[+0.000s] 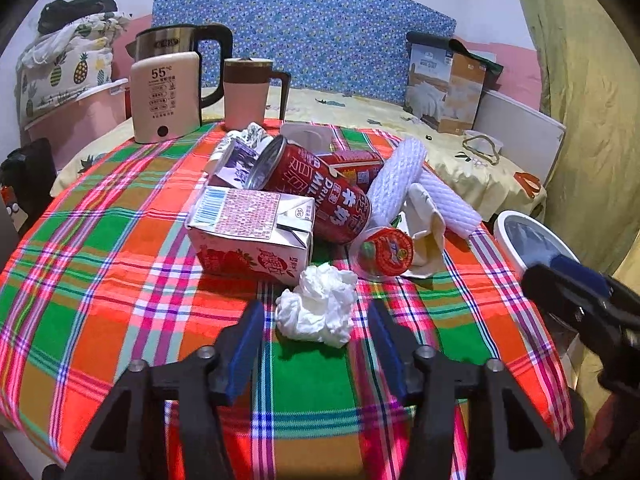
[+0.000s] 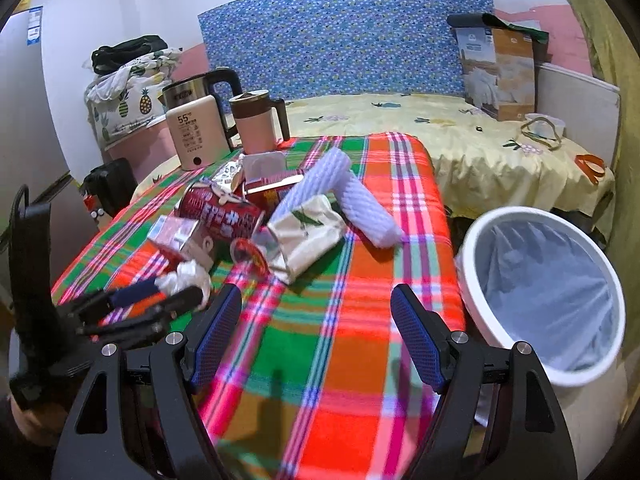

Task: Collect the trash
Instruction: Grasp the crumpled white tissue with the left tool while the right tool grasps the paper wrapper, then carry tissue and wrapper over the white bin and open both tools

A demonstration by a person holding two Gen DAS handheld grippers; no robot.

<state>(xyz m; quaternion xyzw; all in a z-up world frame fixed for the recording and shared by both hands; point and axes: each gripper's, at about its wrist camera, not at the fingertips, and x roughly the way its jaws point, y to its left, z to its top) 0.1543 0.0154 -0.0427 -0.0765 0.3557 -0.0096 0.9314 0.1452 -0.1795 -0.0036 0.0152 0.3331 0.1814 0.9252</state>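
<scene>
The left gripper (image 1: 316, 344) stands open astride the crumpled tissue (image 1: 318, 306) near the counter's (image 1: 100, 280) front edge. Best to settle lower and close at its middle. The right gripper (image 2: 316, 336) hangs open, empty, beside the lined bin (image 2: 540, 296).

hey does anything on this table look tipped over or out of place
Yes. The red drink can lies on its side, as does the milk carton before it. A crumpled tissue sits loose on the cloth.
</scene>
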